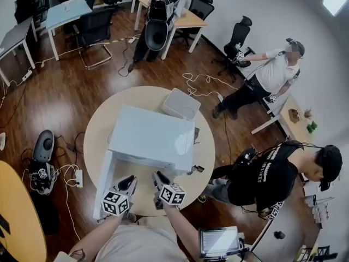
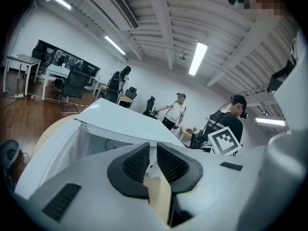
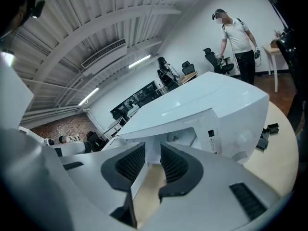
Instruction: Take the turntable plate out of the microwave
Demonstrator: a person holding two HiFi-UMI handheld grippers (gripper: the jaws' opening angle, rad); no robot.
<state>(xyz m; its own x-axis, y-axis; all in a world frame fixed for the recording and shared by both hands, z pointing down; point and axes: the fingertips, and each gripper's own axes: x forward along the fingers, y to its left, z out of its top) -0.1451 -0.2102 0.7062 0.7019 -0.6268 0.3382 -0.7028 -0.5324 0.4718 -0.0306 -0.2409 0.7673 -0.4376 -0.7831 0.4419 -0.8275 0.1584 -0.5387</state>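
At table near edge, open microwave ahead: left gripper, right gripper both empty, fingers slightly spread. Turntable plate inside cavity, barely discernible. It's 12 o'clock off right gripper, likely nearer; 10 o'clock off left.

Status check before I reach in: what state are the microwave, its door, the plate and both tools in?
Microwave, upright on the round table.
Microwave door, swung open.
Turntable plate, not clearly visible inside; cannot tell.
Left tool, jaws slightly apart, empty, facing the opening.
Right tool, jaws apart, empty, facing the opening.
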